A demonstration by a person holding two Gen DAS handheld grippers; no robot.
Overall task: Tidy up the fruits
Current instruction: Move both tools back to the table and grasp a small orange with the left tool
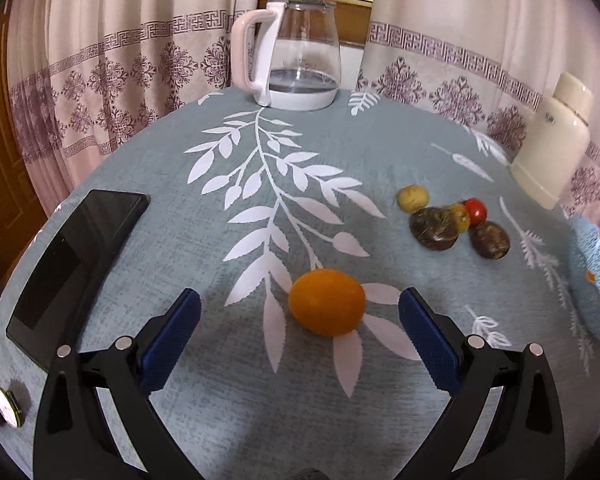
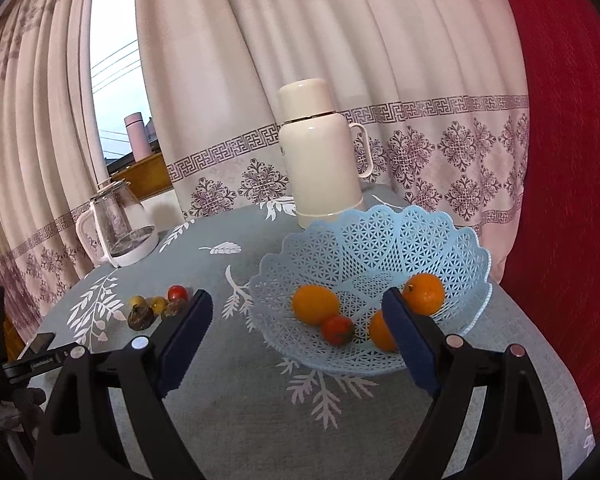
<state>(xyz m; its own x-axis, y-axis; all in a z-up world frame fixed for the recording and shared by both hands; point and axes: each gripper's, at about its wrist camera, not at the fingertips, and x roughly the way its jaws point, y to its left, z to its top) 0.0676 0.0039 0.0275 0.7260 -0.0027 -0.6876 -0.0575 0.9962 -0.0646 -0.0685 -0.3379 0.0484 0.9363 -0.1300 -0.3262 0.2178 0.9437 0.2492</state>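
An orange (image 1: 327, 301) lies on the leaf-patterned cloth just ahead of my left gripper (image 1: 300, 312), whose blue pads stand open on either side of it, not touching. Farther right sits a cluster of small fruits: a yellow-green one (image 1: 412, 197), two dark brown ones (image 1: 434, 227), a small yellow one and a red tomato (image 1: 475, 211). The same cluster (image 2: 156, 307) shows in the right wrist view. My right gripper (image 2: 296, 312) hangs open and empty before the light blue lattice basket (image 2: 380, 236), which holds three oranges (image 2: 315, 304) and a red tomato (image 2: 337, 329).
A glass kettle with a white handle (image 1: 300, 64) stands at the table's far edge. A cream thermos (image 2: 320, 152) stands behind the basket. A black phone (image 1: 80, 256) and a wristwatch (image 1: 6, 406) lie at the left. Curtains hang behind; red fabric (image 2: 572, 160) fills the right.
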